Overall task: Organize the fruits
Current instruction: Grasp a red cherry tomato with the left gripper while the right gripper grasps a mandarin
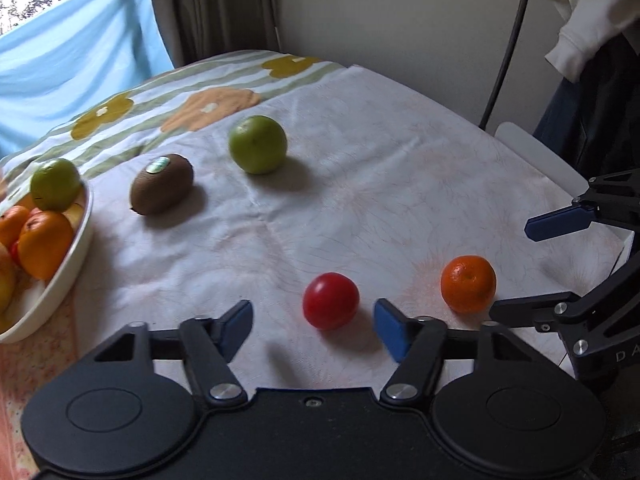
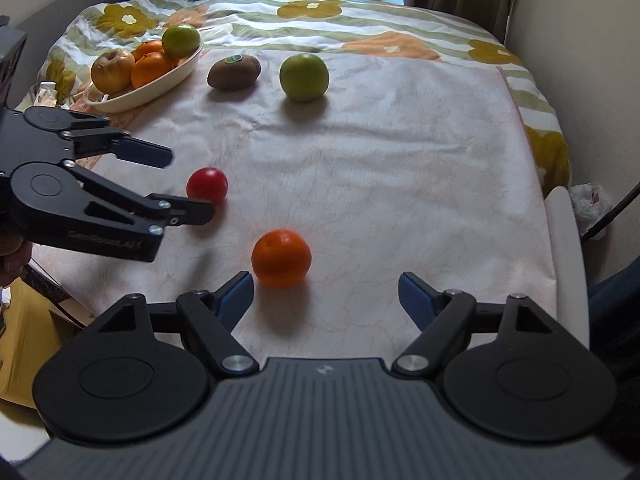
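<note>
A red tomato lies on the white cloth between the blue pads of my left gripper, which is open; the pads stand clear of it. An orange sits just ahead of my open right gripper, nearer its left finger, untouched. From the right wrist view, the left gripper straddles the tomato. The right gripper shows beside the orange. Farther back lie a kiwi and a green apple. A cream bowl at the left holds several fruits.
The table's right edge is close to a white chair and a dark cable. A person's pale sleeve hangs at the upper right. A cardboard box stands off the table's left side. Curtains and a blue sheet lie beyond.
</note>
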A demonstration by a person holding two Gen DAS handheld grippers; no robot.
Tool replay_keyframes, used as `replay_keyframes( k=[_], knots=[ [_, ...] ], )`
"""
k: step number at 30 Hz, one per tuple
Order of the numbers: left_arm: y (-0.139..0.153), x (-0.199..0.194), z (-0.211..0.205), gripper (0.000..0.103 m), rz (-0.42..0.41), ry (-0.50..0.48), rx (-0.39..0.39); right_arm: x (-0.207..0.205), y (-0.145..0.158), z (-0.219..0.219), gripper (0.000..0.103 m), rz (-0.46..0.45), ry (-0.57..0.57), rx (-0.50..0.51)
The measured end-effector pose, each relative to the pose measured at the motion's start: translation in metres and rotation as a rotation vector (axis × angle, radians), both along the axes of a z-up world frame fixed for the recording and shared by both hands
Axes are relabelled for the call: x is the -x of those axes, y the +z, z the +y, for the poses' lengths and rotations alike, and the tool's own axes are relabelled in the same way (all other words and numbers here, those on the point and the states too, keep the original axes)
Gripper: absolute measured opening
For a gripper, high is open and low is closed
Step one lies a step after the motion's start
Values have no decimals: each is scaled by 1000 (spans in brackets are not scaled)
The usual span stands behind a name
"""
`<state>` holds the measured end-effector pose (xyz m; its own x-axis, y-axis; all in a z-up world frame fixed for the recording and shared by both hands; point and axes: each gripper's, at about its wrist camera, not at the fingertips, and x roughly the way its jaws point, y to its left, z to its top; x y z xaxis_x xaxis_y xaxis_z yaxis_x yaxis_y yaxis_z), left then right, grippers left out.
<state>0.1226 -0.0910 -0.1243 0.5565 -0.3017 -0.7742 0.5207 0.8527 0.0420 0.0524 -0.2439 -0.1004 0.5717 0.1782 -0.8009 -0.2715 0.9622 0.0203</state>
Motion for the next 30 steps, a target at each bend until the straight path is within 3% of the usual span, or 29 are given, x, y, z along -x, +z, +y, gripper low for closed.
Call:
replay_keyframes(
  k=[4, 5, 6, 19, 25, 26, 28, 30],
  knots=[
    [-3, -3, -4, 58, 10, -22, 11, 1, -4, 3, 88, 1, 15, 7],
    [-3, -4, -6, 50, 14, -26, 12, 1, -5, 3, 86, 3, 18, 5],
    [-3, -5, -6, 35, 19, -30, 12, 0, -6, 3, 85, 5, 20, 1],
    [-3, 5, 6, 35, 28, -6, 18, -6, -9, 13, 70, 2, 44, -23],
    [-2, 12, 12, 35, 37, 24, 35, -9, -10, 19, 69, -10, 57, -24],
    [-2, 14, 13, 35, 38, 29, 37, -10, -10, 21, 67, -13, 63, -21],
    [-1, 16, 15, 35, 40, 40, 41, -11, -10, 24, 50, -16, 82, -15],
    [0, 19, 18, 35, 38, 54, 46, -11, -8, 26, 50, -25, 84, -13]
  ],
)
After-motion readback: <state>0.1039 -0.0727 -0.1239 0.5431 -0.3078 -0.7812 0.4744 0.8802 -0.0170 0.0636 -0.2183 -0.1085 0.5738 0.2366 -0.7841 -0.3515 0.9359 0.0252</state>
